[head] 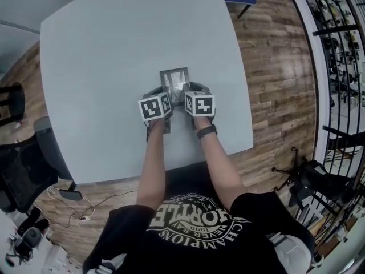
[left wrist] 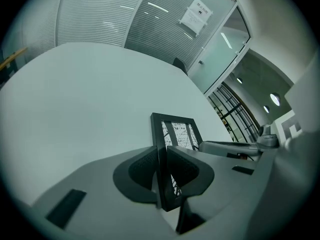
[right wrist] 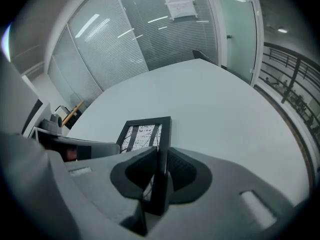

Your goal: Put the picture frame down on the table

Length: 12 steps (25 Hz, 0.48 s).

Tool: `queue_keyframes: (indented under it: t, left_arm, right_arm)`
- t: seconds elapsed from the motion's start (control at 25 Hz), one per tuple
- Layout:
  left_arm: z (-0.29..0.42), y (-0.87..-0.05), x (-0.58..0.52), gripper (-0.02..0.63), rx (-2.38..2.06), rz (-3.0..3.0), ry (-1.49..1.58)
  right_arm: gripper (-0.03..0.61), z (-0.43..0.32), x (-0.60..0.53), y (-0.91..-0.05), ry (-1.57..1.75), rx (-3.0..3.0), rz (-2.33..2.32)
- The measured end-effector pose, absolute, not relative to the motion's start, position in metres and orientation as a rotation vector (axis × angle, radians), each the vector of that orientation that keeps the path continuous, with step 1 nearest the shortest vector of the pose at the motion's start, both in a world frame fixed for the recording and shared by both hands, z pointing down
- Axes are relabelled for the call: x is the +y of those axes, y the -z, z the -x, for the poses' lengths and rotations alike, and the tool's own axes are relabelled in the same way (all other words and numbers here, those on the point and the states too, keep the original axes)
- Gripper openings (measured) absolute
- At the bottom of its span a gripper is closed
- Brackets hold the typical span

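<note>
A small black picture frame (head: 174,80) with a black-and-white print is held just above the pale table (head: 114,50), tilted away from me. My left gripper (head: 165,96) is shut on the frame's left side rail (left wrist: 160,149). My right gripper (head: 187,95) is shut on the right side rail (right wrist: 163,149). In the left gripper view the print (left wrist: 180,134) faces right, with the right gripper (left wrist: 235,148) beyond it. In the right gripper view the frame's glass (right wrist: 142,134) shows, with the left gripper (right wrist: 75,146) at the left.
The table's right edge (head: 245,96) and near edge (head: 171,167) border a wood floor (head: 274,67). A dark office chair (head: 23,170) stands at the lower left. Black railings (head: 336,50) run along the right. Glass walls with blinds (right wrist: 150,29) stand beyond the table.
</note>
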<state>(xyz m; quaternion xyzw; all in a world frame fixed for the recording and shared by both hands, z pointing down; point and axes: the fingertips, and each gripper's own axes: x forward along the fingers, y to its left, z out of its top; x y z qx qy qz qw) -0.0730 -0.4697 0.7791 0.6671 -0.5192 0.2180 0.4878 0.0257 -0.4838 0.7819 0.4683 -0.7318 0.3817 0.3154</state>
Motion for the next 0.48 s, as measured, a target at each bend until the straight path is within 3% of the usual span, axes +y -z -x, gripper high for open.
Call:
queue_keyframes:
  t: [0.4, 0.44, 0.48]
  left_arm:
    - [0.070, -0.778, -0.470, 0.074, -1.269, -1.680, -0.562]
    - [0.070, -0.774, -0.470, 0.074, -1.272, -1.697, -0.549]
    - [0.071, -0.768, -0.471, 0.083, -1.277, -1.716, -0.527]
  right_arm:
    - [0.069, -0.026, -0.486, -0.782, -1.004, -1.946, -1.223]
    - [0.080, -0.025, -0.485, -0.780, -1.007, -1.961, -1.220]
    - [0.137, -0.023, -0.486, -0.775, -1.007, -1.985, -1.218]
